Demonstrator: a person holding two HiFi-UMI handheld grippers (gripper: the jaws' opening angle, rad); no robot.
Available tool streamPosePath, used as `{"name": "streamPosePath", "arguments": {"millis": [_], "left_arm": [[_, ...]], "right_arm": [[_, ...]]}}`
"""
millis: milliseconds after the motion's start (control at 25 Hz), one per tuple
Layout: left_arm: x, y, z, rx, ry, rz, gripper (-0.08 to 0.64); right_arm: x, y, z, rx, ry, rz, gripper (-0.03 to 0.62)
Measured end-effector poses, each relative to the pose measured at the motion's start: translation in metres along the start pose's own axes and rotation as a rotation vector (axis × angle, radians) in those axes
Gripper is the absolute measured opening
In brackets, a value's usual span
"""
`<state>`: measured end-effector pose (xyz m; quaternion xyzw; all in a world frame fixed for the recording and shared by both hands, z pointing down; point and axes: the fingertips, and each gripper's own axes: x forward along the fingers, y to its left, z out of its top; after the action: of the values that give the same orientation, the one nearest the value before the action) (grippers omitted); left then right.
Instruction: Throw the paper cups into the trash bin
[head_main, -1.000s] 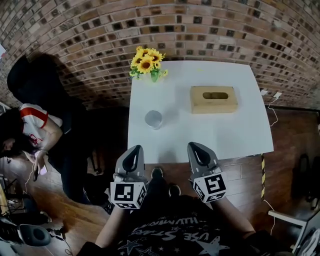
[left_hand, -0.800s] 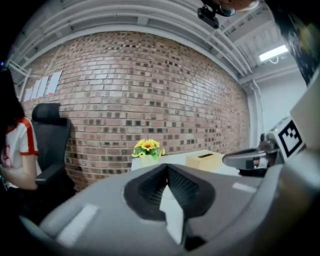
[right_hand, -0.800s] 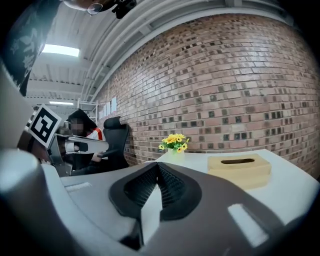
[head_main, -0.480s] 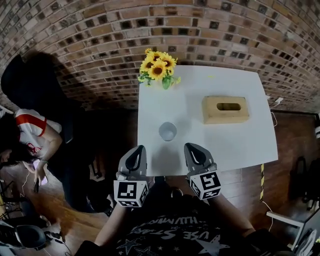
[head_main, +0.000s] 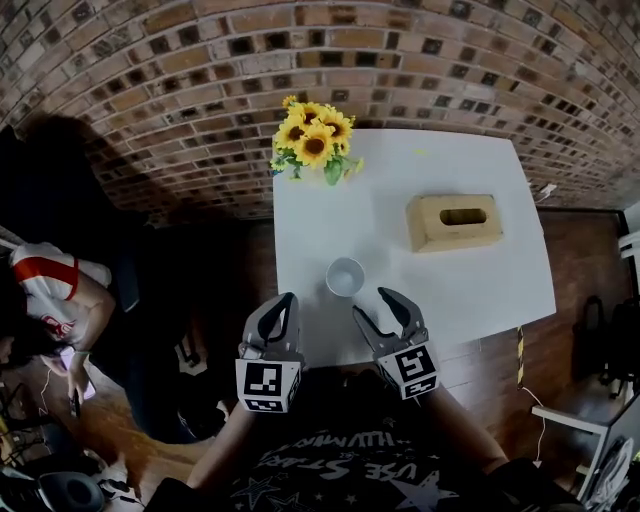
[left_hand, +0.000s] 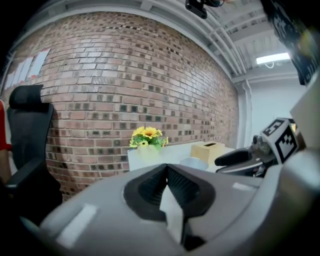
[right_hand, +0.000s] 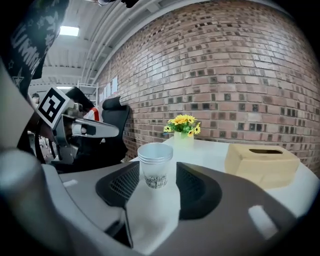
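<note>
The cups, a nested stack to judge by the rings at the rim, are found upright on the table, near its front edge and well apart from the box and from the flowers set at the far edge by the wall. The right gripper is held just short of the stack. Its jaws have just been opening and are now parted, with nothing yet between the pads; the cups are framed in the gap, just ahead. The left gripper is carried alongside, jaws together and empty. The step in hand is judged to be the reach for the grasp. It would be done best if the jaws were spread a little wider than the rim, the stack kept centred in the gap, and the approach kept low and level so that the cups are not nudged over. The pads should be closed softly on the wall below the rim, since thin paper is easily crushed. No bin is shown in any view, so it must be looked for once the cups are lifted.
</note>
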<state>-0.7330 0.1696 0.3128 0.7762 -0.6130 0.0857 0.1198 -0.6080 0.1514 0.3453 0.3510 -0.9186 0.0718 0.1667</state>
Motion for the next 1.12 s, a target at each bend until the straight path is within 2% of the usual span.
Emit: {"name": "streamPosePath", "arguments": {"millis": [200,360,600,1120], "left_arm": [[0.015,0.001,0.002,-0.009,0.021,-0.035,0.005],[0.023,0.003,0.007,-0.015,0.014,-0.023,0.005],[0.026,0.008,0.007,-0.032,0.017,0.052,0.005],[0.031,0.008,-0.001,-0.026,0.043,0.072,0.005]], "right_arm": [[0.017,0.0,0.001,-0.031,0.008,-0.013,0.378],[0.035,0.005,-0.007,-0.062,0.039,0.03,0.421],[0.059,0.014,-0.015,-0.087,0.066,0.098,0.433],[0.091,0.014,-0.023,-0.106,0.074,0.141,0.434]]}}
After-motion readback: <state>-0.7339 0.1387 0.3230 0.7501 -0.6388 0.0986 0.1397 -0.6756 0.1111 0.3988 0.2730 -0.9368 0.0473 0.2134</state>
